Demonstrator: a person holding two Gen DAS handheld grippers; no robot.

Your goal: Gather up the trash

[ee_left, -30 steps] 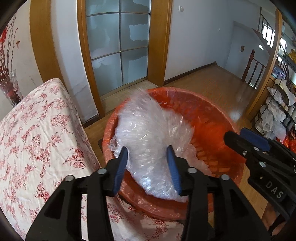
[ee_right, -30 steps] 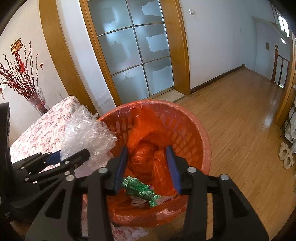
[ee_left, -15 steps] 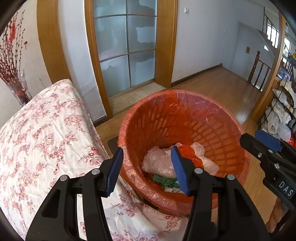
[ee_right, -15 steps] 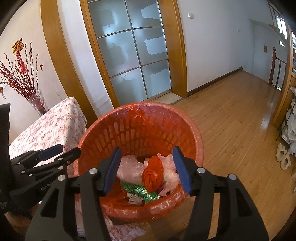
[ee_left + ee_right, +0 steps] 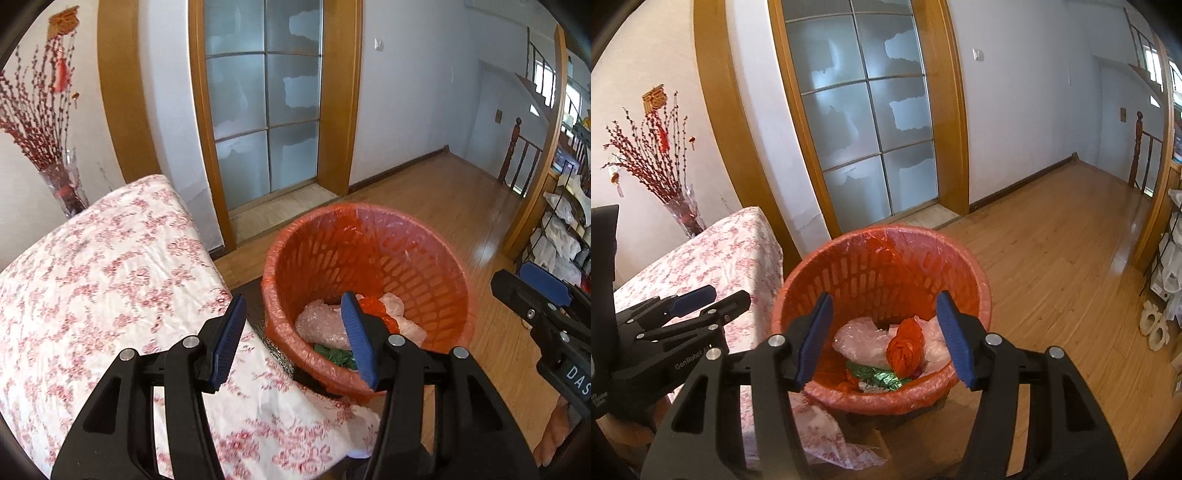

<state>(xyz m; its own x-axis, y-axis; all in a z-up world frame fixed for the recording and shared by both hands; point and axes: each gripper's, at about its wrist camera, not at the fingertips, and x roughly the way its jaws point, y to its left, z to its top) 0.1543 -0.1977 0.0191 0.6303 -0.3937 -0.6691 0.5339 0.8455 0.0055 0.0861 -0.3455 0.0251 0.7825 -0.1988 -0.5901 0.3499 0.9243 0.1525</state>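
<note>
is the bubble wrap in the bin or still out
In. The bubble wrap lies at the bottom of the orange bin, beside an orange wad and over green foil. Both tongs are open and hold nothing.

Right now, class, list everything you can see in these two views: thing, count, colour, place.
bin: one, orange, liner inside, on the floor beside the table
bubble wrap: one clear wad, in the bin
red bag: one crumpled ball, in the bin
green wrapper: one, at the bin's bottom
table: one, floral pink-and-white cloth, left of the bin
vase: one, clear, red branches, behind the table
door: frosted glass, wooden frame
left tool: open, empty
right tool: open, empty
</note>
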